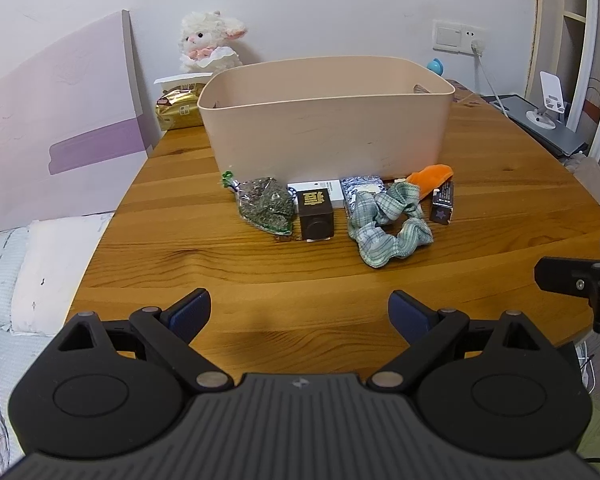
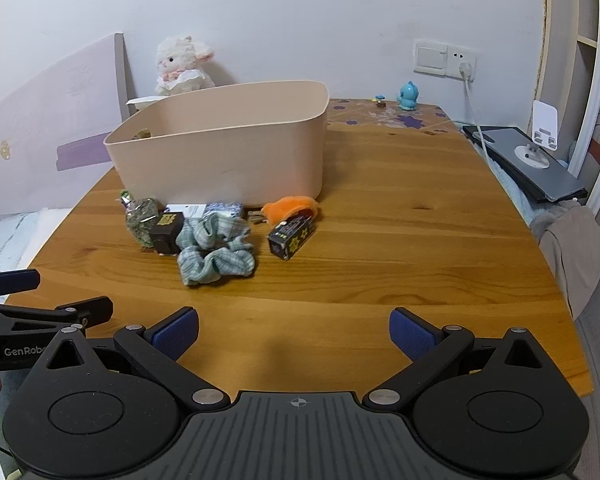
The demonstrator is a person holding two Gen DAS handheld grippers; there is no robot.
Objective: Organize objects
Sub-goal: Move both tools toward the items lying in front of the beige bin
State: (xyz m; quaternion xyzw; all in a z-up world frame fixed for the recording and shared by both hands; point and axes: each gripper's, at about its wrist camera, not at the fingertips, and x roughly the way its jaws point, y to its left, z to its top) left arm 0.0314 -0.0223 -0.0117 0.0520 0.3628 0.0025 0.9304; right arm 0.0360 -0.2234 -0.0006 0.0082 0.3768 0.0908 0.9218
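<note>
Two grippers hover over the near edge of a wooden table (image 1: 500,184), both empty with their blue-padded fingers spread wide: the left gripper (image 1: 299,314) and, to its right, the right gripper (image 2: 294,332). Taking the beige bin (image 1: 324,120) as the landmark, a row of small things lies on the table just in front of its near wall. From left to right in the left wrist view these are a clear bag of dried herbs (image 1: 266,206), a dark brown box (image 1: 316,214) standing before a white box (image 1: 320,188), a blue-and-white packet (image 1: 362,186), a green checked scrunchie (image 1: 388,224), an orange plush toy (image 1: 430,178) and a dark carton with yellow stars (image 2: 292,236). Behind the bin, against the wall, sits a white plush lamb (image 1: 210,42), and a gold packet (image 1: 178,110) lies at the bin's left rear corner. Well to the right of the bin, a small blue figurine (image 2: 408,96) stands near the wall.
</note>
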